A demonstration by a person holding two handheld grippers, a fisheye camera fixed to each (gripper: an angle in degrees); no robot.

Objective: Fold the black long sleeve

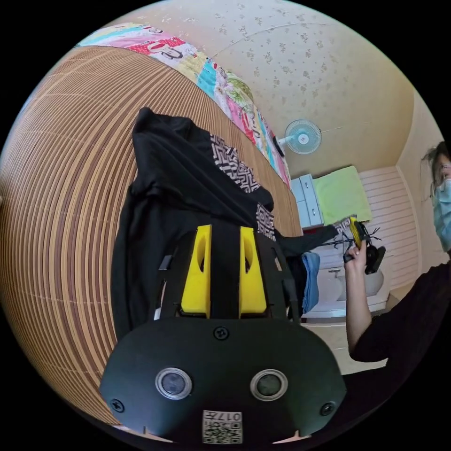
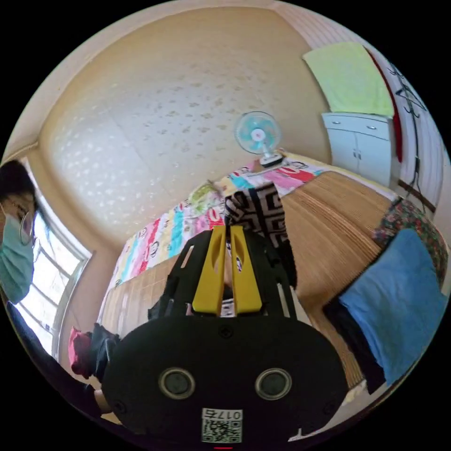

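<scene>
A brown ribbed bamboo mat (image 1: 61, 225) covers the bed, and the black long sleeve top with patterned black-and-white trim (image 1: 174, 188) hangs lifted above it. The left gripper (image 1: 224, 235), 2 yellow jaws clenched on a strip of black cloth, holds one side. Further right, the right gripper (image 2: 226, 235) has its 2 jaws closed on the patterned trim. A blue folded cloth (image 2: 399, 300) lies at the far right. This looks like the opening step; next, lowering the garment flat onto the mat seems needed.
</scene>
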